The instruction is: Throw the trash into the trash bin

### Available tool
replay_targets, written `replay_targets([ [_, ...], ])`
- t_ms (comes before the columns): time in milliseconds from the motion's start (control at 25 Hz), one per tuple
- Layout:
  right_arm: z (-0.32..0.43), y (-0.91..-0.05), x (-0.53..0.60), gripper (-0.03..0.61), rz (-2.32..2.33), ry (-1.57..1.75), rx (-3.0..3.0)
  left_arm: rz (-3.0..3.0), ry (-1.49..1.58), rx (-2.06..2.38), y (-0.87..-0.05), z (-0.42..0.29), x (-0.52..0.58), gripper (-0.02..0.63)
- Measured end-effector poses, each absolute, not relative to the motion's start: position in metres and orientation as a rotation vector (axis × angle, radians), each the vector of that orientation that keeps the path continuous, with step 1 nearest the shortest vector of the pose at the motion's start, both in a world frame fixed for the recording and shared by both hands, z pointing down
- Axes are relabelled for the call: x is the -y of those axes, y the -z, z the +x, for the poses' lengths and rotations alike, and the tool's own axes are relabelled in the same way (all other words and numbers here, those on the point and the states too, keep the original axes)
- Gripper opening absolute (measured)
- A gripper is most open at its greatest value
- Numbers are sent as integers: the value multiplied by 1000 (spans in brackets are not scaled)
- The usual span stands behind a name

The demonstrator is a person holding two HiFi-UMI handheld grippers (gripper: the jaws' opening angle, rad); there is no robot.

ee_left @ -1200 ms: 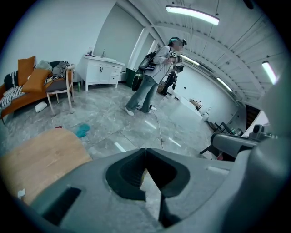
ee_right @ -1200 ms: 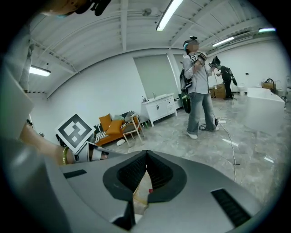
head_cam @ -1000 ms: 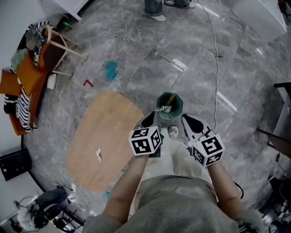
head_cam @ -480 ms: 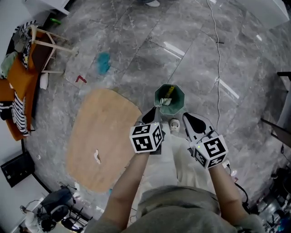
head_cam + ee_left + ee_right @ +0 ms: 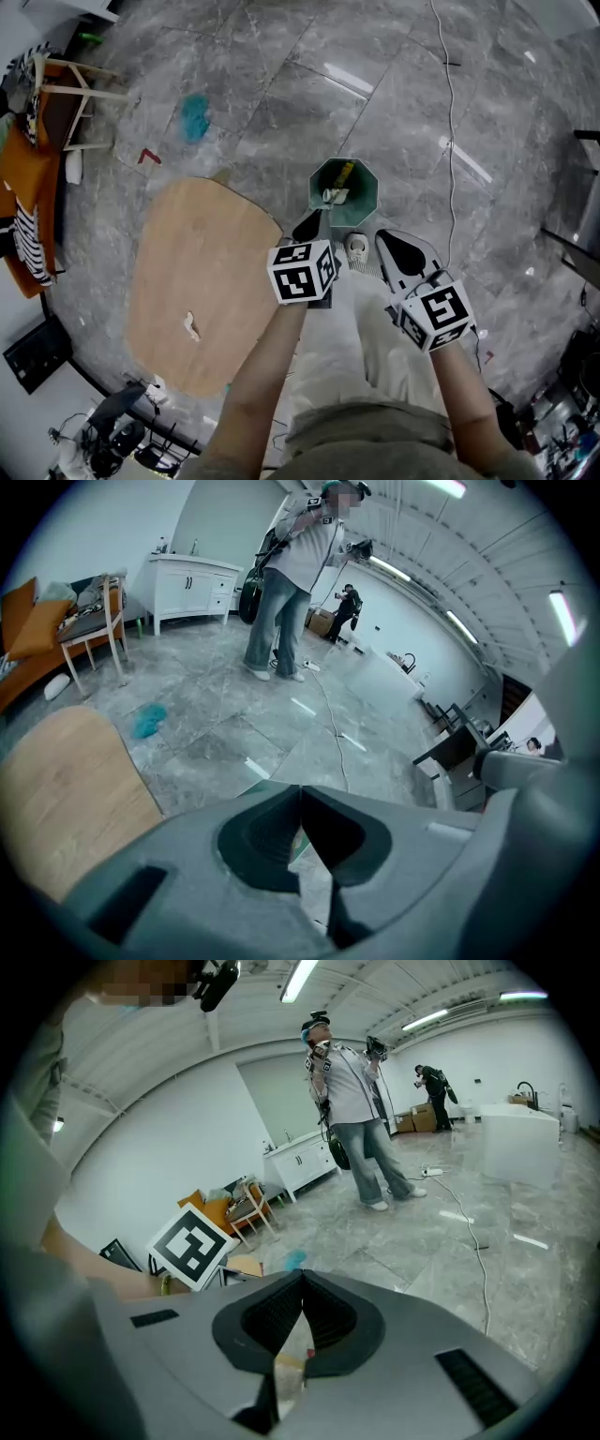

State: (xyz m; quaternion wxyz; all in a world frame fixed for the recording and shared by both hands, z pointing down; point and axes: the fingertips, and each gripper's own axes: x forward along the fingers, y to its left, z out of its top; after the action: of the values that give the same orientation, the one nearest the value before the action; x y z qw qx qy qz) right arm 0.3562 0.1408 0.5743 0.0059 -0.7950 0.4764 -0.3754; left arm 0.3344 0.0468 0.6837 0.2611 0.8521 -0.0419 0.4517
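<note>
Hovering before the trash bin (image 5: 343, 192), which stands on the floor off the surface's (image 5: 216, 244) far edge, the left tool (image 5: 307, 226) and right tool (image 5: 392, 247) are both pressed together, seemingly empty. A white scrap (image 5: 190, 326) lies near the surface's near edge; fetching it likely comes next, jaws spread.

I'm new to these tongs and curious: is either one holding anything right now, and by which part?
Nothing, it seems: the left tongs and the right tongs are both shut, tip against tip, nothing pinched between.
</note>
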Motion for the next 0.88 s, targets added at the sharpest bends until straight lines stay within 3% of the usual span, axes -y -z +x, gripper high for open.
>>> replay_targets([
  [760,347,-609,-140,8,-2455,1205,-1456,2262,-1271,46,-738,336,-59,17],
  [800,347,-607,-139,8,-2455,1203,-1456,2262,-1270,33,-737,337,-61,33],
  [880,348,-604,-138,8,-2455,1201,-1454,2252,-1271,1,-734,339,-65,155],
])
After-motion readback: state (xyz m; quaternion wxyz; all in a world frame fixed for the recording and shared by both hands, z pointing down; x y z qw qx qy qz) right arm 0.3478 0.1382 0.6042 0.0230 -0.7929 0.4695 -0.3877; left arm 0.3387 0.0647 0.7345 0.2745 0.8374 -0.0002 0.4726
